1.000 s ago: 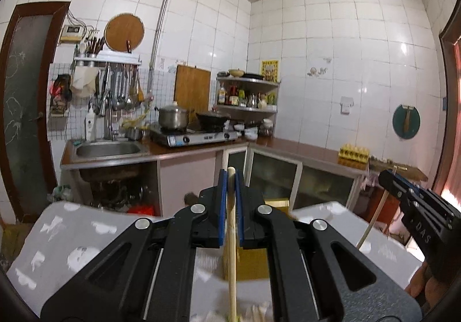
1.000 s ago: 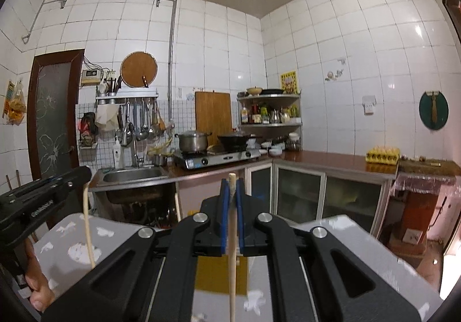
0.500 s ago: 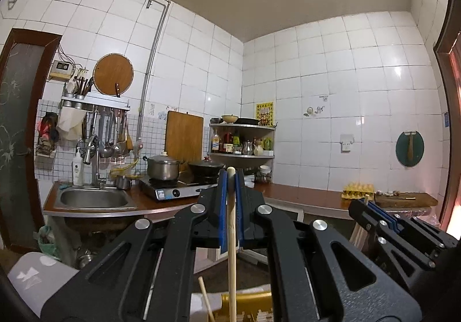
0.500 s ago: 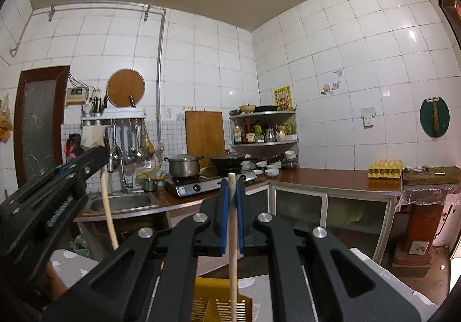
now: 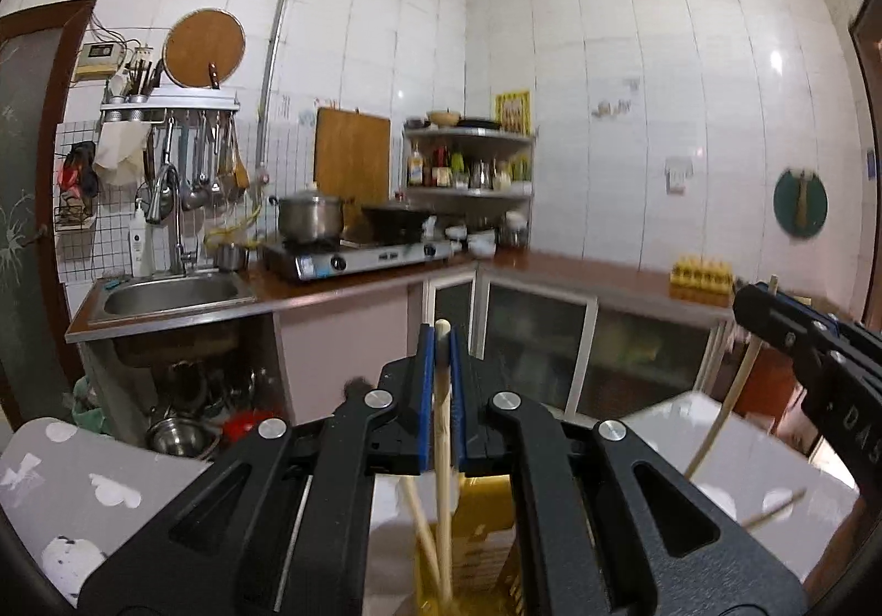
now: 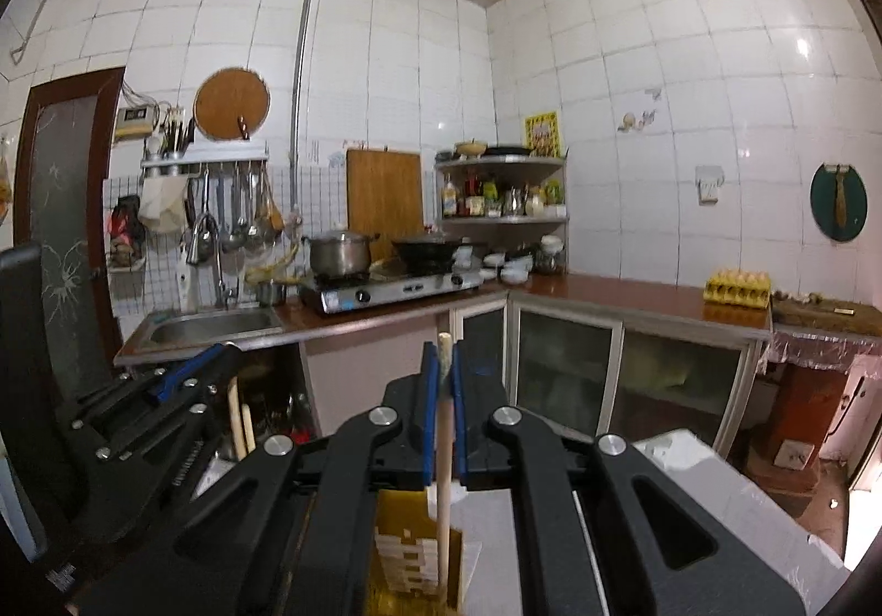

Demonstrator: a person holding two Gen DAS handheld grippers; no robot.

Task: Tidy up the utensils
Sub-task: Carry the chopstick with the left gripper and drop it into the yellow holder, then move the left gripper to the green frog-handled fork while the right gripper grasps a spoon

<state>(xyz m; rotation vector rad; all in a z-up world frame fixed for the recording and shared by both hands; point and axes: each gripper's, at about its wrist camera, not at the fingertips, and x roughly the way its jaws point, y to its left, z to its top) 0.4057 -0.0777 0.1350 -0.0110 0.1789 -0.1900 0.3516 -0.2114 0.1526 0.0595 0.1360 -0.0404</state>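
My left gripper (image 5: 439, 340) is shut on a pale wooden chopstick (image 5: 442, 450) that stands upright. Its lower end reaches into a yellow slotted holder (image 5: 488, 533) just below the fingers. A second chopstick (image 5: 414, 517) leans in that holder. My right gripper (image 6: 442, 357) is shut on another upright chopstick (image 6: 444, 450) over the same yellow holder (image 6: 405, 555). In the left wrist view the right gripper (image 5: 766, 296) shows at the right edge with its chopstick (image 5: 727, 401) slanting down. The left gripper (image 6: 220, 351) shows at the left of the right wrist view.
The holder stands on a table with a grey patterned cloth (image 5: 82, 484); a loose chopstick (image 5: 772, 506) lies on it at the right. Beyond are the kitchen counter (image 6: 606, 296), a sink (image 5: 171, 293), a stove with a pot (image 5: 308, 216) and an egg tray (image 6: 736, 285).
Both grippers have moved across the table and sunk, each still holding its chopstick. The yellow holder now lies close under both, and the two grippers stand nearer each other.
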